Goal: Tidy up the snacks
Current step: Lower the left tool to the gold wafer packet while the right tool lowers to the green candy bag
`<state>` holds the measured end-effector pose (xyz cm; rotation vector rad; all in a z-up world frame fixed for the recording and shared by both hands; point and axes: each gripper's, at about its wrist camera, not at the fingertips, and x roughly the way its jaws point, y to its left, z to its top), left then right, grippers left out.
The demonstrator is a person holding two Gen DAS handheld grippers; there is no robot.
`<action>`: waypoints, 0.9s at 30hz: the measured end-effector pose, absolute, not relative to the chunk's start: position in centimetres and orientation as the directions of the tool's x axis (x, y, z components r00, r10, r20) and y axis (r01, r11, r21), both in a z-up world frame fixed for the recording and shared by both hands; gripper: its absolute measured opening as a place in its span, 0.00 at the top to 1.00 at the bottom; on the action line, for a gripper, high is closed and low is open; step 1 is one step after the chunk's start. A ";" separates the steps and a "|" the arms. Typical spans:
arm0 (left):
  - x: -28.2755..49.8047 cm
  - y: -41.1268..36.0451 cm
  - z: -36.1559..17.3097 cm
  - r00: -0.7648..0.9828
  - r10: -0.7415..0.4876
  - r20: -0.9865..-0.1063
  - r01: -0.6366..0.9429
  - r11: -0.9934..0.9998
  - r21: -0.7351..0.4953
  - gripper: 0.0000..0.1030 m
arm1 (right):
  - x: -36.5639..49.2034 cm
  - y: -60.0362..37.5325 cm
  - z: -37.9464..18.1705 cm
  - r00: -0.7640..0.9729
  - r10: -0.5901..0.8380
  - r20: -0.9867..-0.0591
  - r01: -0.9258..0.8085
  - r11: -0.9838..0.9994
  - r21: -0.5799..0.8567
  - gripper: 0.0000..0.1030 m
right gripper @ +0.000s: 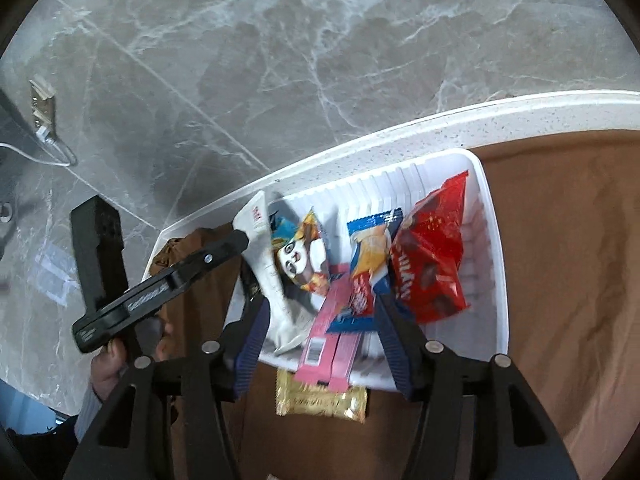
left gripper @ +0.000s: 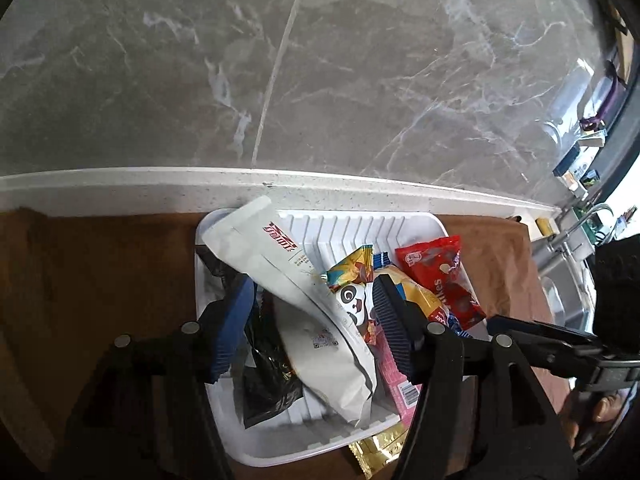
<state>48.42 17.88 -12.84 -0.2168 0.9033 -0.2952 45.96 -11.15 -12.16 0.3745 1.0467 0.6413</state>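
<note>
Several snack packets filled the white ribbed tray (left gripper: pixel 360 222) at centre frame: a white pouch (left gripper: pixel 320 320), a panda packet (left gripper: pixel 354 304), a red bag (right gripper: pixel 432 256) and a pink box (right gripper: pixel 332 332). A gold packet (right gripper: pixel 320 400) lay just below the tray on brown cloth (right gripper: pixel 560 240). My left gripper (left gripper: pixel 312 332) and right gripper (right gripper: pixel 324 340) hung spread wide above, holding nothing.

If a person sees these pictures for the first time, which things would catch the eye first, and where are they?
Probably the white tray on the brown cloth, crowded with snack packets. The bright red bag at its right side stands out, then the long white pouch lying slantwise at the left with one end over the rim. A gold packet lies outside on the cloth at the near edge, partly under a pink box that overhangs the rim.
</note>
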 end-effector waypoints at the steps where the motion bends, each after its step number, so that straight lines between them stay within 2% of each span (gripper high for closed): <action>1: 48.2 18.1 -12.7 0.583 -0.341 -0.737 0.162 0.938 -0.306 0.42 | 45.5 -11.4 -12.0 0.344 0.653 -0.674 -0.307 0.757 0.577 0.44; 8: 46.2 19.4 -11.5 0.584 -0.373 -0.720 0.199 0.927 -0.319 0.42 | 41.9 -13.0 -10.9 0.345 0.655 -0.673 -0.307 0.756 0.578 0.43; 15: 41.8 16.8 -10.7 0.520 -0.441 -0.731 0.390 0.885 -0.256 0.42 | 37.3 -15.3 -10.4 0.360 0.583 -0.728 -0.305 0.811 0.499 0.43; 19: 38.6 14.8 -11.7 0.444 -0.472 -0.762 0.511 0.832 -0.217 0.42 | 34.4 -16.7 -11.5 0.345 0.542 -0.766 -0.272 0.839 0.472 0.43; 27: 35.6 12.2 -15.3 0.273 -0.509 -0.816 0.628 0.737 -0.250 0.42 | 31.1 -18.6 -13.9 0.328 0.515 -0.792 -0.181 0.857 0.482 0.42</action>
